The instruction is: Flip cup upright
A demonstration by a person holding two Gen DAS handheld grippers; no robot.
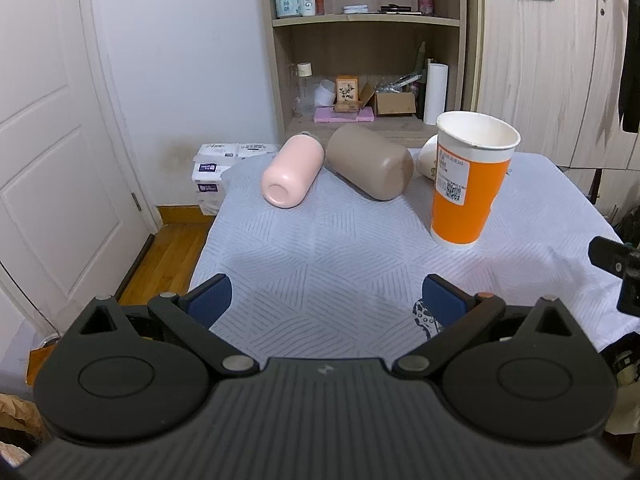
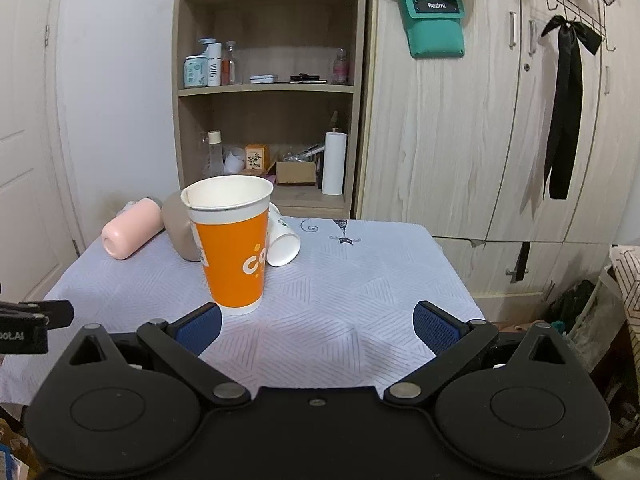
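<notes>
An orange and white paper cup (image 1: 468, 184) stands upright, mouth up, on the pale patterned tablecloth (image 1: 320, 248); it also shows in the right wrist view (image 2: 234, 248). Behind it lie a pink cup (image 1: 292, 170) (image 2: 130, 232), a taupe cup (image 1: 370, 162) (image 2: 178, 224) and a white paper cup (image 1: 426, 158) (image 2: 282, 242), all on their sides. My left gripper (image 1: 326, 300) is open and empty near the table's front edge. My right gripper (image 2: 318, 326) is open and empty, just in front and right of the orange cup.
A wooden shelf unit (image 1: 368, 40) with bottles and boxes stands behind the table. Wardrobe doors (image 2: 500, 140) are at the right, a white door (image 1: 48, 140) at the left. A pack of tissue (image 1: 224, 168) sits on the floor by the wall.
</notes>
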